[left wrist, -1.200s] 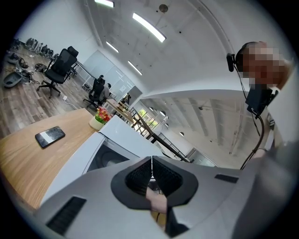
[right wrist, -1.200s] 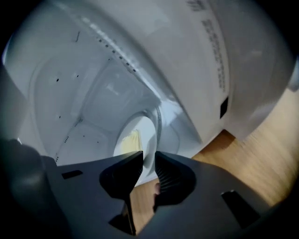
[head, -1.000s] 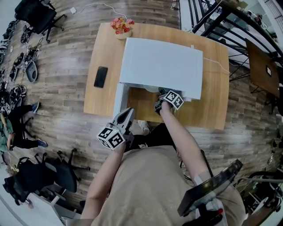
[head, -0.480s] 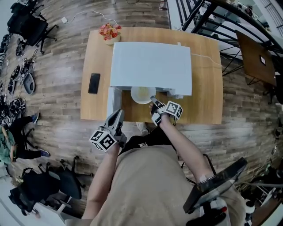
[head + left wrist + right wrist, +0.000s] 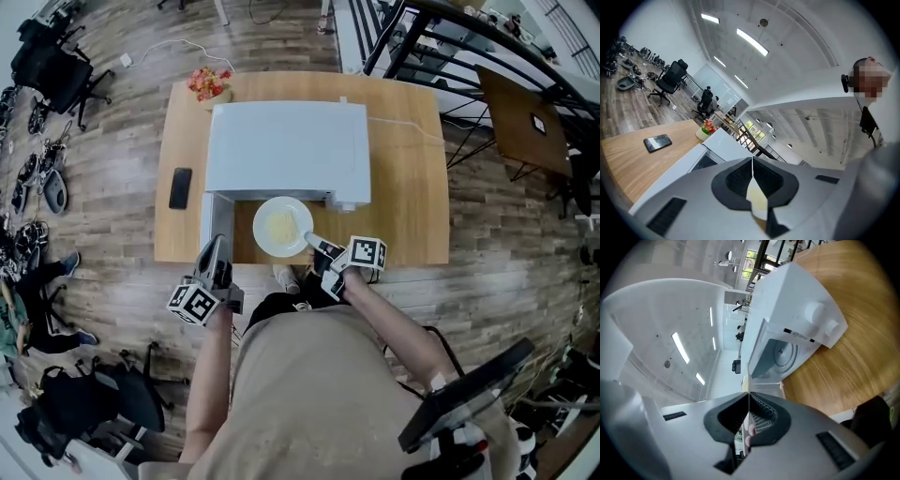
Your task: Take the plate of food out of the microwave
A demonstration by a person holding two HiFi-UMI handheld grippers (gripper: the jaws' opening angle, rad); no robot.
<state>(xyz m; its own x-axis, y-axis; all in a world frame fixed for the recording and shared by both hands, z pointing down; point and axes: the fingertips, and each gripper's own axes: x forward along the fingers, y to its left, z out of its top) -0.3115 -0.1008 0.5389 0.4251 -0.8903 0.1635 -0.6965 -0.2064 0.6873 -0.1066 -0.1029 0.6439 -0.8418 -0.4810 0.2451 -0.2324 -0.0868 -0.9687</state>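
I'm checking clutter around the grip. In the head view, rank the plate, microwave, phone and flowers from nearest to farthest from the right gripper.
1. Plate, its rim clamped in the right gripper.
2. Microwave, just behind the plate.
3. Phone, left on the table.
4. Flowers, far left corner.

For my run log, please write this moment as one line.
right claw: shut on plate rim | plate: outside microwave, above table | left claw: shut, empty, near door

Head view looks steeply down; all views share the microwave (image 5: 286, 150).
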